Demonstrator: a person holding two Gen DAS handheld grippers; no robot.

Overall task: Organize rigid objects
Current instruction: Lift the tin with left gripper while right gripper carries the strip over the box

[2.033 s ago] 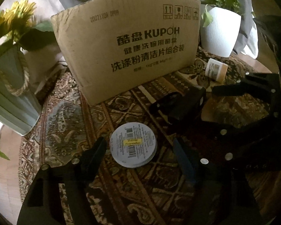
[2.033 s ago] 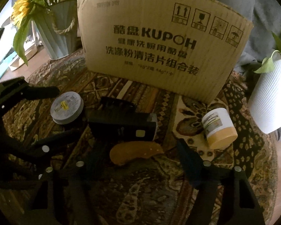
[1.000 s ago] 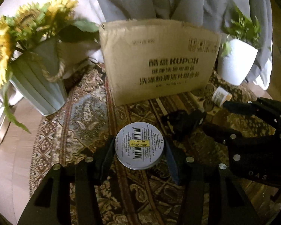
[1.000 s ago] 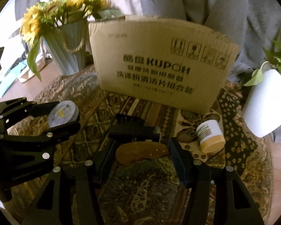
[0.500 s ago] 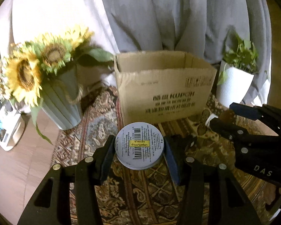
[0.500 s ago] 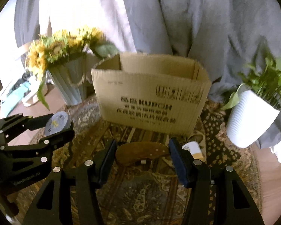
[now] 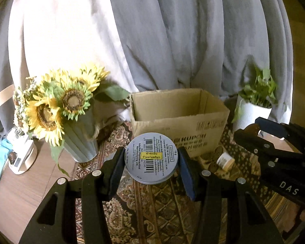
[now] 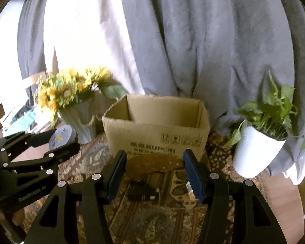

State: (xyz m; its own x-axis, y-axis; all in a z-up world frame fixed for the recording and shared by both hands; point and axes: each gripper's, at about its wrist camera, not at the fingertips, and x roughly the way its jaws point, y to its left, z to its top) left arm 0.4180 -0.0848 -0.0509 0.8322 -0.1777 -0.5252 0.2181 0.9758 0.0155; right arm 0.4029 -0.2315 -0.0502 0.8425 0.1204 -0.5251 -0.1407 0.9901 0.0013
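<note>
Midway, by the look of it: nothing visible inside the box (image 7: 179, 109); left gripper (image 7: 151, 165) clamped on a round tin (image 7: 151, 160), held in the air before the box, barcode label up; right gripper (image 8: 154, 167) pinching a brown curved piece (image 8: 154, 164) likewise aloft; black block (image 8: 143, 191) and small jar (image 7: 225, 160) left on the rug (image 7: 152, 213).

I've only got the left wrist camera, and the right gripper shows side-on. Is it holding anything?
Observer: Yes. The right gripper is shut on a flat, curved brown piece.
Operator: Anything on the rug under it?
Observer: A black block lies on the rug below that piece.
Operator: Is the piece over the box?
Observer: No. It shows against the front wall of the cardboard box, below the rim.
</note>
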